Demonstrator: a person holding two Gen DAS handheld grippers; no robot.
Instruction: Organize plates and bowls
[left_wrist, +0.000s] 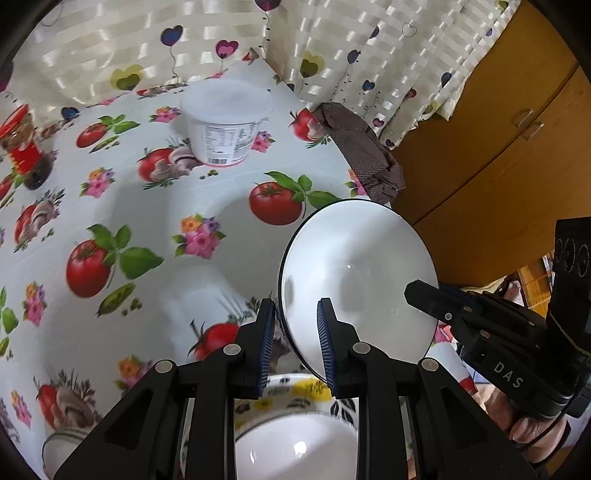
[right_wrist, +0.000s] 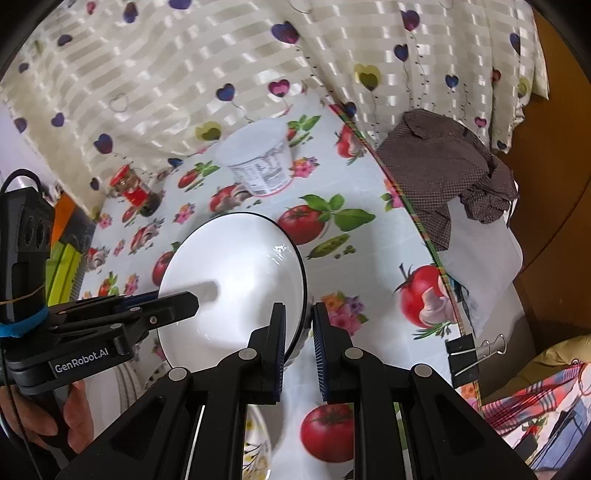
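Both claws were angled steeply down. The glossy round white bowl (left_wrist: 358, 280) was pinched at opposite rims by the left claw (left_wrist: 295, 343) and right claw (right_wrist: 298, 347), above the floral worktop (left_wrist: 147, 221).

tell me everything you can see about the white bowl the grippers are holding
The white bowl is round and glossy, ceramic by its look, with a thin dark line round the rim and a plain inside. It is lifted off the table and tipped up on edge, its inside facing both cameras. The left gripper pinches its rim on one side and the right gripper pinches the opposite side. Below it lie a patterned plate and another white bowl.
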